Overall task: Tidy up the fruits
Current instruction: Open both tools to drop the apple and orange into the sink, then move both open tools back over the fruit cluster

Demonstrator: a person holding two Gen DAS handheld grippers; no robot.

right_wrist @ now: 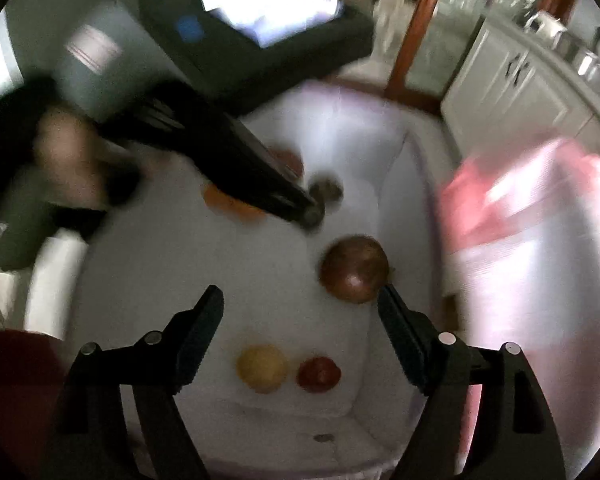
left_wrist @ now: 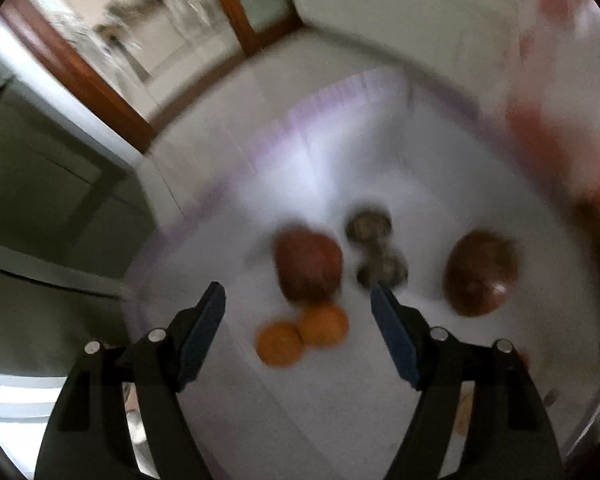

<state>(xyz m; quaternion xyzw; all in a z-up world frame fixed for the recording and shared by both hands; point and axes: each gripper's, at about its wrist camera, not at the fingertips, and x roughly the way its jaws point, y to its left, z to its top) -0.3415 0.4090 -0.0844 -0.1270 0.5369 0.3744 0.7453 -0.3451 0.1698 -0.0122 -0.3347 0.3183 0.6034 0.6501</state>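
The fruits lie on a white cloth (left_wrist: pixel 380 140), all blurred. In the left wrist view two oranges (left_wrist: pixel 302 334) touch each other, with a red apple (left_wrist: pixel 308 266) just beyond them. Two dark kiwis (left_wrist: pixel 376 246) sit to its right, then a large brown-red round fruit (left_wrist: pixel 480 272). My left gripper (left_wrist: pixel 297 289) hangs open above the apple and oranges, holding nothing. In the right wrist view my right gripper (right_wrist: pixel 300 291) is open and empty above a yellow fruit (right_wrist: pixel 262 368) and a small red fruit (right_wrist: pixel 318 374). The brown-red fruit (right_wrist: pixel 354 268) is by its right finger.
A pink plastic bag (right_wrist: pixel 540 220) lies at the right of the cloth. A hand (right_wrist: pixel 60 140) holds the left gripper (right_wrist: pixel 306 206), which reaches in from the left over the oranges (right_wrist: pixel 228 204). A dark box (right_wrist: pixel 260 40) and white cabinets (right_wrist: pixel 512 88) stand beyond.
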